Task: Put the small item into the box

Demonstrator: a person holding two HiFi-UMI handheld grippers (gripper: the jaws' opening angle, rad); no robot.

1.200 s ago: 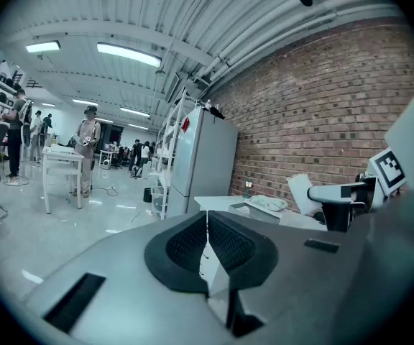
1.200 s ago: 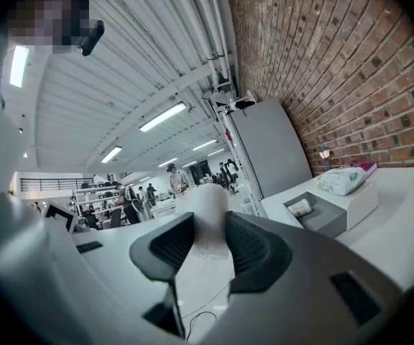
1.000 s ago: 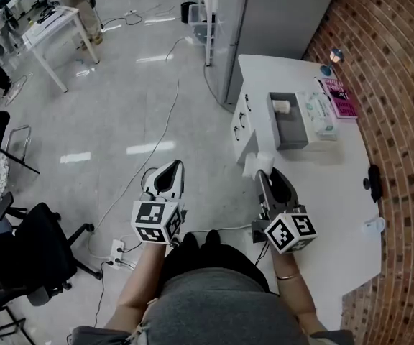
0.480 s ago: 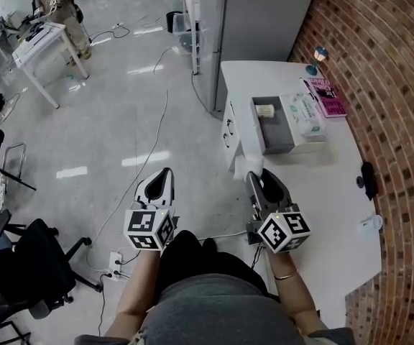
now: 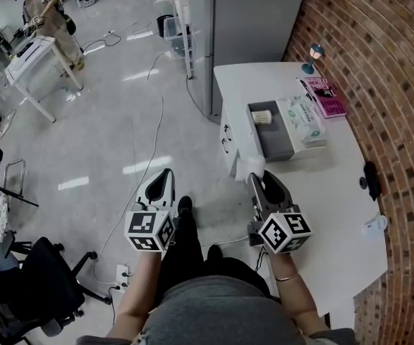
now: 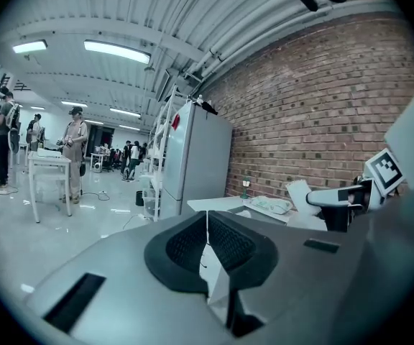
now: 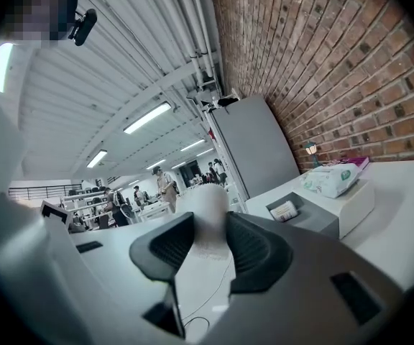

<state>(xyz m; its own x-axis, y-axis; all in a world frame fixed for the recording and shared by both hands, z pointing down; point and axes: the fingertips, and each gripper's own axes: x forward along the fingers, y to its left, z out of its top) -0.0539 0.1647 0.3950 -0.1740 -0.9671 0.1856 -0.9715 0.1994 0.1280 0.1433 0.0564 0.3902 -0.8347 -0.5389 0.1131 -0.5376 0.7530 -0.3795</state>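
Forward step since earlier frame: black shoe (image 5: 184, 205) now ahead, open grey box (image 5: 277, 144) on white desk (image 5: 336, 185) slightly nearer. Right claw (image 5: 257, 178) clamped on small white rounded item (image 5: 252, 165), short of box's near end. Left claw (image 5: 162, 180) closed, empty. Judgement: carry-over and drop remain.

The small item (image 5: 252, 167) is white, the box (image 5: 278, 139) grey.

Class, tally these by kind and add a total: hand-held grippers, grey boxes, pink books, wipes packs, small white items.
Left hand-held gripper, right hand-held gripper: 2
Grey box: 1
Pink book: 1
Wipes pack: 1
Small white items: 2, one held, one boxed
Total: 7
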